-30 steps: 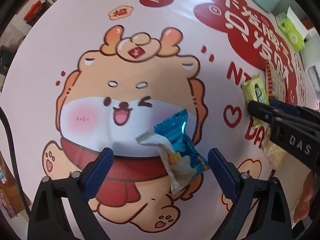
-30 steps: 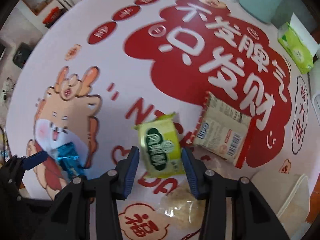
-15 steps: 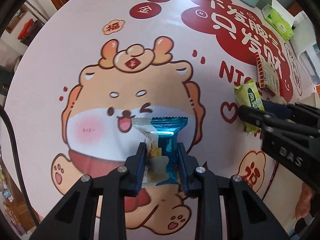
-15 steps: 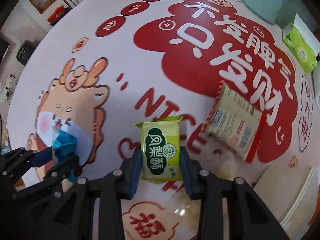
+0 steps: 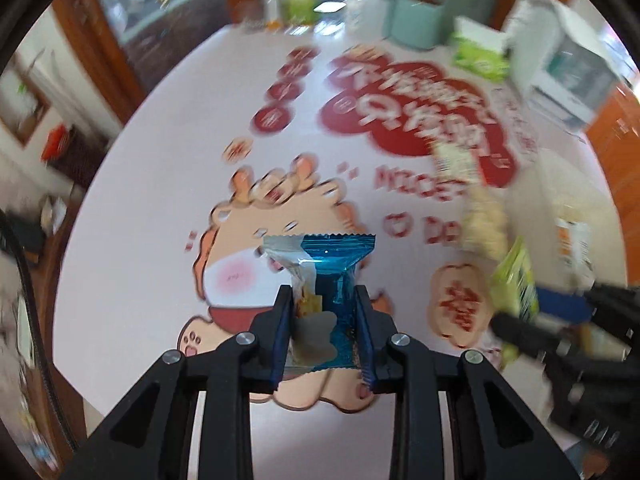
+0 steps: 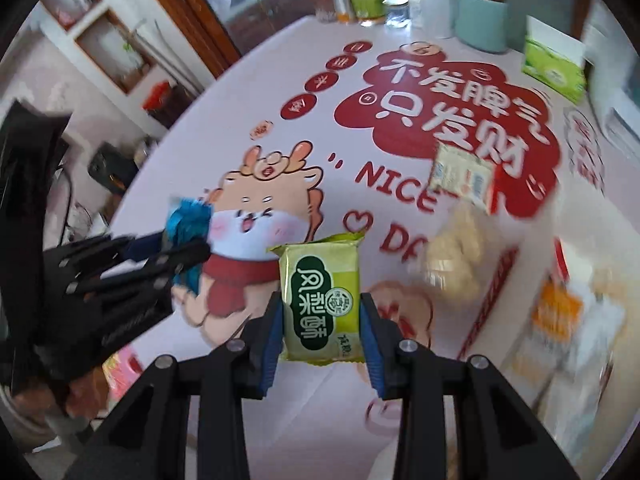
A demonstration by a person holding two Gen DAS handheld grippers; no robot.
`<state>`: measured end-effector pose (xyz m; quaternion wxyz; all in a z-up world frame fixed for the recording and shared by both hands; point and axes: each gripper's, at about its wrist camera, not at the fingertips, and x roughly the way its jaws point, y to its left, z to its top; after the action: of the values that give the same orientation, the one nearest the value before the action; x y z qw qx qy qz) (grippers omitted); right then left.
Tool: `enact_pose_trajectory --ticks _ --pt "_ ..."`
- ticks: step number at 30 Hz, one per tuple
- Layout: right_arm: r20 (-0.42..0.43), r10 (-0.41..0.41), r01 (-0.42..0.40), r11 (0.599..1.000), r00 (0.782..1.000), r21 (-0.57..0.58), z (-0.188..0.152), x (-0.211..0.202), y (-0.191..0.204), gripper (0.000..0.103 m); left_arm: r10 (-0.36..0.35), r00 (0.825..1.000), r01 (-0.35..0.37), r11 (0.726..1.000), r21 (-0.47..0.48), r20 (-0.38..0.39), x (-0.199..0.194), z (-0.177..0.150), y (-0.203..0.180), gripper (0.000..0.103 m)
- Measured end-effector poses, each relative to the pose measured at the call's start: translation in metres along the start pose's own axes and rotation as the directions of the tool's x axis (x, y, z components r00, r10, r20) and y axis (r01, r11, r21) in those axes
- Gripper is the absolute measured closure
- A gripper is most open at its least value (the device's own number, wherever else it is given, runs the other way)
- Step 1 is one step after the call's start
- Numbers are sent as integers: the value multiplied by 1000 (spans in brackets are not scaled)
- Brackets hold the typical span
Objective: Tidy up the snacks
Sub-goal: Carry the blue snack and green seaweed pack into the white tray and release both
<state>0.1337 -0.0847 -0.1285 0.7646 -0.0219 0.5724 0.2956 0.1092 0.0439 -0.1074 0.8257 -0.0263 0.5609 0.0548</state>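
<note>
My left gripper (image 5: 324, 300) is shut on a blue and silver snack packet (image 5: 320, 276), held upright above the round cartoon tablecloth (image 5: 160, 200). My right gripper (image 6: 322, 308) is shut on a green pineapple-cake packet (image 6: 320, 296), also lifted off the table. Each gripper shows in the other's view: the right gripper (image 5: 520, 312) with the green packet (image 5: 514, 280) at the right, the left gripper (image 6: 188, 248) with the blue packet (image 6: 188, 220) at the left. On the cloth lie a cream and red packet (image 6: 464, 178) and a clear bag of pale snacks (image 6: 456, 256).
A white storage bin (image 6: 576, 320) with packets inside stands at the right edge. At the far side of the table are a mint canister (image 6: 482, 20), a green tissue box (image 6: 554, 66) and bottles (image 6: 364, 0). A wooden cabinet and shelves lie beyond.
The left gripper closed on the blue packet and lifted it; the right closed on the green packet and raised it too. Both views now tilt up and show the far table edge.
</note>
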Motion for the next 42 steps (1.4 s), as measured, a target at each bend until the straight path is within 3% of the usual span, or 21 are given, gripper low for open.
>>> enact_pose_trajectory --ticks 5,10,16,21,28,42 --pt "99 -29 21 996 995 87 -32 -44 -18 67 -72 992 53 984 170 108 -49 1 -54 76" --pt "204 -100 52 972 974 227 -70 -105 -51 67 -192 969 135 939 317 155 -82 15 -120 76" --pt "309 -229 104 922 923 373 -102 -168 -88 67 -286 939 167 863 477 190 -108 26 -194 76" --pt "341 -318 141 880 885 454 -116 -195 -112 67 -313 931 161 813 560 187 -110 33 -241 76" --pt "329 -374 164 838 867 520 -118 -203 -136 66 -307 942 179 804 568 137 -94 46 -270 76" --pt "324 -439 213 810 838 547 -78 -204 -177 66 -268 952 140 811 569 148 -76 65 -288 76"
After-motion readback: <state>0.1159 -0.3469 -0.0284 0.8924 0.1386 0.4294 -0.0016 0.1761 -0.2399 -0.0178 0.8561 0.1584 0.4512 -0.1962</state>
